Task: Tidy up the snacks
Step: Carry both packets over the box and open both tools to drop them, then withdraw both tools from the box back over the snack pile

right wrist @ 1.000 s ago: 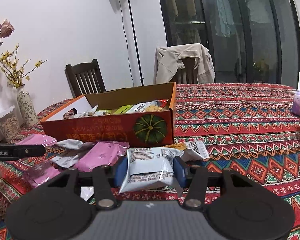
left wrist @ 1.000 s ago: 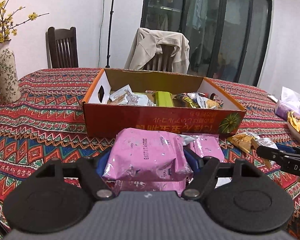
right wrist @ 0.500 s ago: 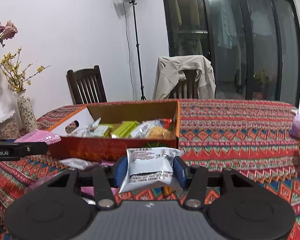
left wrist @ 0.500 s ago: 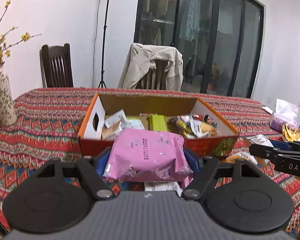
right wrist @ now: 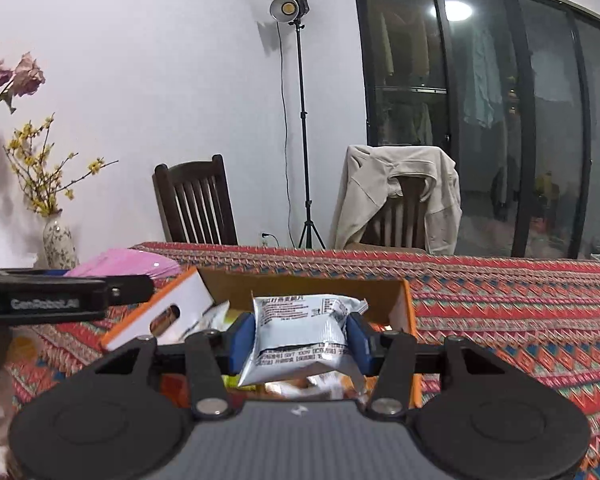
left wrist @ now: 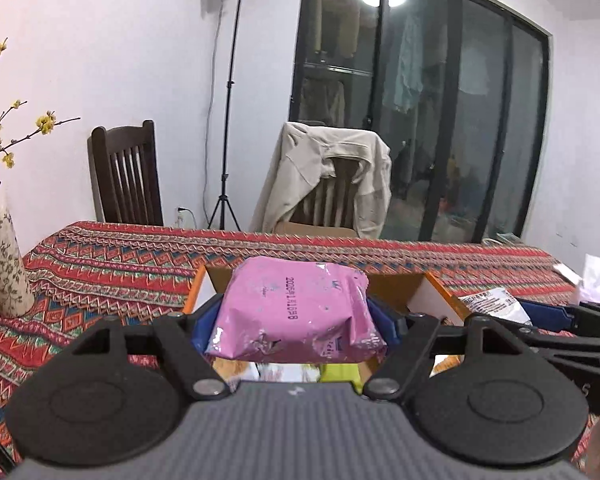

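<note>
Glossy, crinkled pink packet (left wrist: 296, 312), pillow-shaped, clamped in left gripper (left wrist: 296, 322), jaws wide; silvery foil packet (right wrist: 302, 336) pinched narrowly by right gripper (right wrist: 300, 342); both above orange cardboard box (right wrist: 408, 312) on woven-patterned tabletop (right wrist: 500, 308).

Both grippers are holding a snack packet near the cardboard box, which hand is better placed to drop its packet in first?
Probably the right. Its white packet already hangs over the box's open interior, jaws clamped. The left's pink packet also sits near the box, but hides most of it, so its position is harder to judge.
</note>
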`<state>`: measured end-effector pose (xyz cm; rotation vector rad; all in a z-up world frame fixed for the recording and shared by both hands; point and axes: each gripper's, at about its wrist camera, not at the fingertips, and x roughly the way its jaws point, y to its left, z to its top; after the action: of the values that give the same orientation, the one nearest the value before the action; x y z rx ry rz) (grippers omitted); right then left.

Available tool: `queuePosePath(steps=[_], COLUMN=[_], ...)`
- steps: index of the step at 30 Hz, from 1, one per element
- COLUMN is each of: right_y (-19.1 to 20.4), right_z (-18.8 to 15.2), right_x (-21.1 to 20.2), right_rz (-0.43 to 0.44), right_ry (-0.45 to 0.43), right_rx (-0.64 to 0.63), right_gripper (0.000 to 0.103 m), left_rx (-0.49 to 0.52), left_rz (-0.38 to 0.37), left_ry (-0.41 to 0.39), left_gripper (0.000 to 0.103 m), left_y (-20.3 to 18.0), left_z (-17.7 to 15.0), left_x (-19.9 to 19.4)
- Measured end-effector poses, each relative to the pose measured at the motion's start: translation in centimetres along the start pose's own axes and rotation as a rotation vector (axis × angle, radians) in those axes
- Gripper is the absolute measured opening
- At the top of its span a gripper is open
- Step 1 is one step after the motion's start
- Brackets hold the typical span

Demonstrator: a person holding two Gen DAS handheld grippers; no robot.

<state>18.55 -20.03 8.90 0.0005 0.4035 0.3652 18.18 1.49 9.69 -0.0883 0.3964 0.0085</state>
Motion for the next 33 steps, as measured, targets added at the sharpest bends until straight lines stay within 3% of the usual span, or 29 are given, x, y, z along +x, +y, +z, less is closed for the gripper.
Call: queuePosePath(steps=[8, 16, 19, 20, 21, 25, 26, 33], right_y=[0.0, -1.5, -1.8, -2.0, -2.1, -2.6, -2.8, -2.8], right_z=[1.5, -0.8, -1.5, -1.7, -1.8, -2.1, -2.1, -2.3], right_x=[5.7, 9.7, 10.4, 10.5, 10.5, 10.4, 10.4, 9.9], right_rz=[-0.015, -0.018, -0.014, -0.008, -0.005, 0.005, 0.008, 0.003], right_ry=[0.016, 0.044, 0.064, 0.067, 0.066, 0.072, 0.069, 0.056], right_rx=[0.021, 0.058, 0.070, 0.074, 0.077, 0.096, 0.104, 0.101], right_gripper=[0.050, 0.050, 0.051, 0.057, 0.068, 0.089, 0.102, 0.103], left_rx=[-0.075, -0.057, -0.061, -0.063, -0.066, -0.079, -0.080, -0.066], left_rz=[0.067, 0.112, 0.106, 0.103, 0.102, 0.092, 0.098, 0.112], left_ry=[0.000, 0.048, 0.029, 0.018, 0.011, -0.050, -0.067, -0.078], left_gripper=[0.075, 0.075, 0.079, 0.083, 0.085, 0.103, 0.103, 0.103], left_y=[1.2, 2.1, 2.1, 2.1, 2.0, 2.1, 2.1, 1.8], left_z=[0.5, -1.6, -2.1, -2.2, -2.2, -2.2, -2.2, -1.9], left_x=[4.9, 8.3, 8.3, 8.1, 8.0, 7.0, 6.7, 6.1])
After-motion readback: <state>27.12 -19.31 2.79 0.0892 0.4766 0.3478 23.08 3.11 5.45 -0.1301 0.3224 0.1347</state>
